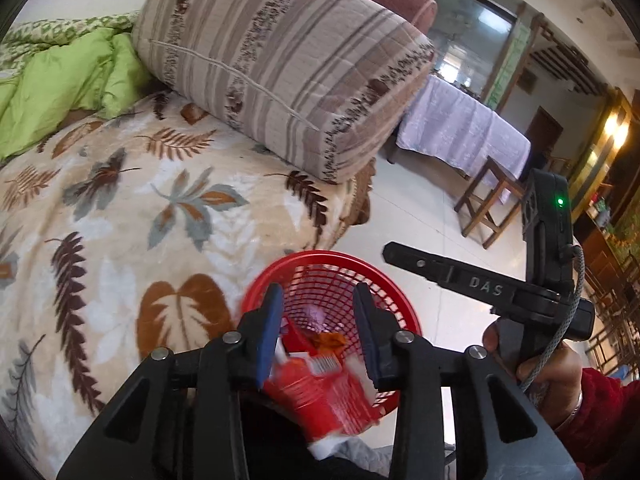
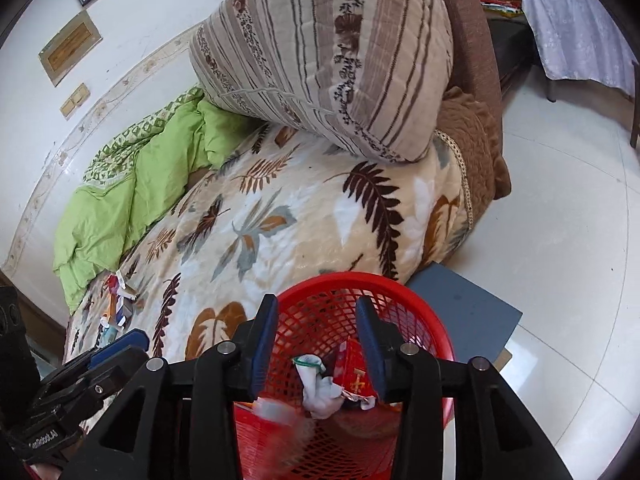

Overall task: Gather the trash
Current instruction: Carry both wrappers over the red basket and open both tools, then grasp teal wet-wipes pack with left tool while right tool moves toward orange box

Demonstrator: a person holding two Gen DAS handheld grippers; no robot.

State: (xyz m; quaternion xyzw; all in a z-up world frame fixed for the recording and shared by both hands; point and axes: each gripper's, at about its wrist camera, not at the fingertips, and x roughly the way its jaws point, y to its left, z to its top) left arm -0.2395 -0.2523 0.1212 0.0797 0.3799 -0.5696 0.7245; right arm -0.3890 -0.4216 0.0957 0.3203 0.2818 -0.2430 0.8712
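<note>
My left gripper: angled downward, blue-padded jaws parted, nothing pressed between the pads. My right gripper: same downward tilt, jaws likewise parted and empty-handed. Right hand, red sleeve at the wrist, wrapped round its handle.

I could read little. On the black arm of the right gripper, seen from my left wrist camera, raised letters spelled "DAS". From the right wrist camera, the left gripper at the near left carried small white lettering — something like "GenRobot.AI", though I could not be sure of every letter. A red wrapper in the red basket bore a gold mark I could not read.
</note>
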